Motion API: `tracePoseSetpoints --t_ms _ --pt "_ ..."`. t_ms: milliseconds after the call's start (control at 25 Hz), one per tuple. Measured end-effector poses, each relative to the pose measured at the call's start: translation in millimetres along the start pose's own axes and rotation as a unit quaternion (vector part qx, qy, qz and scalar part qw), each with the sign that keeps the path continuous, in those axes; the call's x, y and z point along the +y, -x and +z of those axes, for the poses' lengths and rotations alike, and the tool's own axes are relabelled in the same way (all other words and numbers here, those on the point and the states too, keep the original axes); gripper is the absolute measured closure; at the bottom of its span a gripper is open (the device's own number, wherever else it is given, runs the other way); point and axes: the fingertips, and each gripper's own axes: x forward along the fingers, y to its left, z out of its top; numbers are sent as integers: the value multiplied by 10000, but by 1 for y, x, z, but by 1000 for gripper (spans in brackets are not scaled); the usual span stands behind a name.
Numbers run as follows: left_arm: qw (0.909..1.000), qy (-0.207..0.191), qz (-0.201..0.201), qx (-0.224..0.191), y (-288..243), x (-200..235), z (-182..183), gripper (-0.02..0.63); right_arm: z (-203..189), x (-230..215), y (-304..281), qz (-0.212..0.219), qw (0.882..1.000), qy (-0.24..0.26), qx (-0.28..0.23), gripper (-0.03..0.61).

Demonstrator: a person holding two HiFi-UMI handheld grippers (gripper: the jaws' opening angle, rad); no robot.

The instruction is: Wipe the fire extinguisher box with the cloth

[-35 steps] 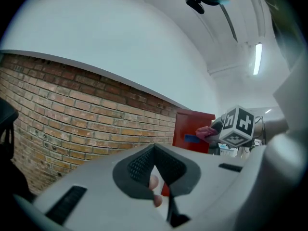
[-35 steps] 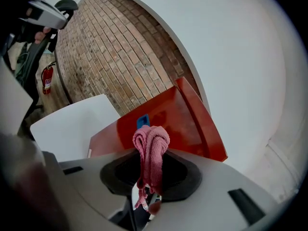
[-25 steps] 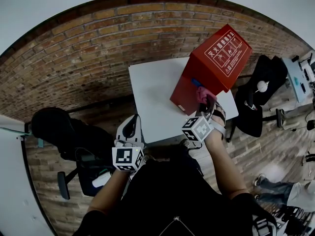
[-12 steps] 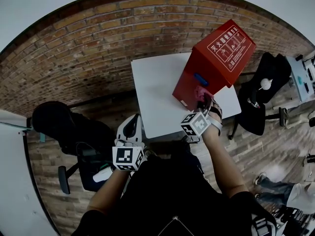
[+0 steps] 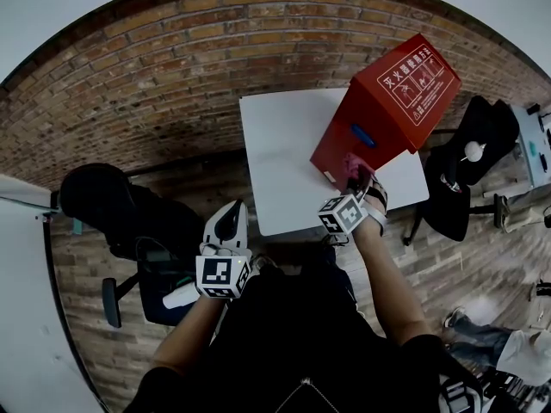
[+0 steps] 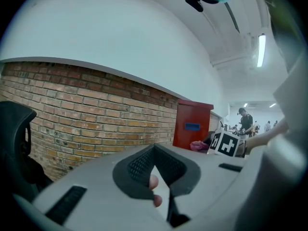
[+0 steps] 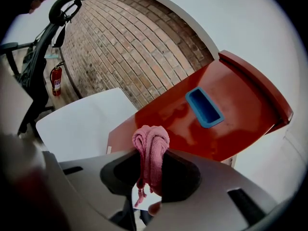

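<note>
Both grippers sit closed: right gripper (image 7: pixel 153 166) on cloth (image 7: pixel 151 142) by box (image 7: pixel 231 124), left gripper (image 6: pixel 155 150) empty.

I'm in an open office or lab: brick wall (image 5: pixel 172 84), black office chairs (image 5: pixel 112 213), ceiling strip light (image 6: pixel 261 49), a person (image 6: pixel 246 124) standing far off.
</note>
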Motion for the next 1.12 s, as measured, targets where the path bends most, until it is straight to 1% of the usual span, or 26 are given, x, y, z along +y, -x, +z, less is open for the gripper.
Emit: tracePoseSetpoints --t_ms 360,520,720,1120 --pt "9999 -16 111 126 5 6 -7 584 -14 36 -23 308 9994 -99 106 474" --pt "9997 -22 147 169 6 8 -11 584 -21 47 -32 384 9991 -125 136 472" --pt "9996 -33 184 230 8 7 -15 584 -24 60 -40 590 9978 -226 180 472" --pt "9986 -15 323 407 15 11 -29 584 -34 94 -61 776 9964 -147 295 472"
